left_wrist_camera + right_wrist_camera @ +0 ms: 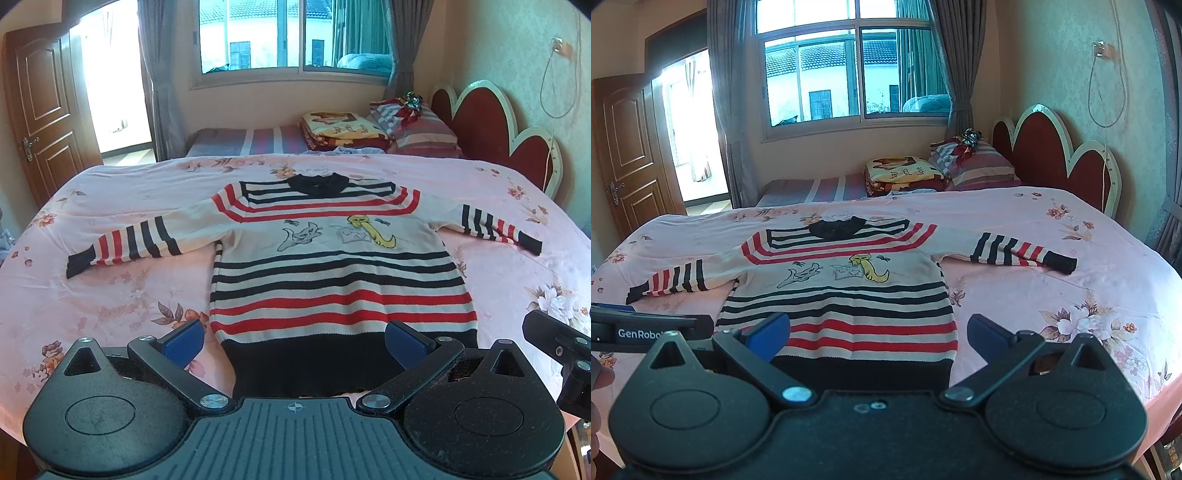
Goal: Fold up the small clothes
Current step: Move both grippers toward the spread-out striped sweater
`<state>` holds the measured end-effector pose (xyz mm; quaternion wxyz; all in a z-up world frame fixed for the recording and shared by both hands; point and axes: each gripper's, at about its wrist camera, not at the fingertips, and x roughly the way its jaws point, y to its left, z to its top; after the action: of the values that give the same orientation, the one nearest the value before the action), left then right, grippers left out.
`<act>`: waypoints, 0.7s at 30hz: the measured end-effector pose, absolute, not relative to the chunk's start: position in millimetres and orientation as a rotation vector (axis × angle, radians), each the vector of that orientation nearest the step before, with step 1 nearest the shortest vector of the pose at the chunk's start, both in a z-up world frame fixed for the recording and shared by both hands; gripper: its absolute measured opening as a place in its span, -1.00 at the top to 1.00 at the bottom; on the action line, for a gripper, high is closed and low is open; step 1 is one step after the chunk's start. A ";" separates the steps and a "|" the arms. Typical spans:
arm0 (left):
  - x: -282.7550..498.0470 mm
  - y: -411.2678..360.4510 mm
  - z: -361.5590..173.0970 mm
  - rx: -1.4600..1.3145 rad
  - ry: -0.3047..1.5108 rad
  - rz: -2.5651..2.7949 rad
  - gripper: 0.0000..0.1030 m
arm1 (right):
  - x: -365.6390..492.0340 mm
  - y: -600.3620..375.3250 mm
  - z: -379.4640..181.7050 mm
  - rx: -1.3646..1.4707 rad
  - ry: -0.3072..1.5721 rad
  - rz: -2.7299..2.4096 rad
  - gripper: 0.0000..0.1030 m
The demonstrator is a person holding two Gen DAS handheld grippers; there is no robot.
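A small striped sweater [332, 273] in white, red and black, with a cat picture on the chest, lies flat and face up on the pink floral bedspread [129, 295], both sleeves spread out. Its black hem is nearest me. My left gripper [295, 341] is open, its blue pads either side of the hem's left part, above the cloth. My right gripper [877, 334] is open over the hem's right part of the sweater [842, 295]. The left gripper's body [646, 328] shows at the left edge of the right wrist view. Neither holds anything.
Folded blankets [340, 129] and striped pillows [417, 129] sit at the far side by the red headboard [491, 125]. A window [291, 33] and a wooden door [40, 110] lie beyond. The bed's near edge is just below the grippers.
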<state>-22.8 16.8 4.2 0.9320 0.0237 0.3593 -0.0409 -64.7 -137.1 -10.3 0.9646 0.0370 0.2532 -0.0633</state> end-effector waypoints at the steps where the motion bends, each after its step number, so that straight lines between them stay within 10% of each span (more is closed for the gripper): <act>1: -22.1 17.2 3.8 0.047 0.737 -0.083 -1.00 | -65.3 -136.8 -10.2 0.076 0.514 -0.129 -0.98; 21: -14.2 14.8 -1.5 0.050 0.744 -0.083 -1.00 | -56.0 -145.2 -19.3 0.079 0.528 -0.148 -0.98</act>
<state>-14.2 14.8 -1.5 0.9304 0.0242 0.3634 -0.0407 -56.0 -145.2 -19.3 0.9619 0.0390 0.2606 -0.0728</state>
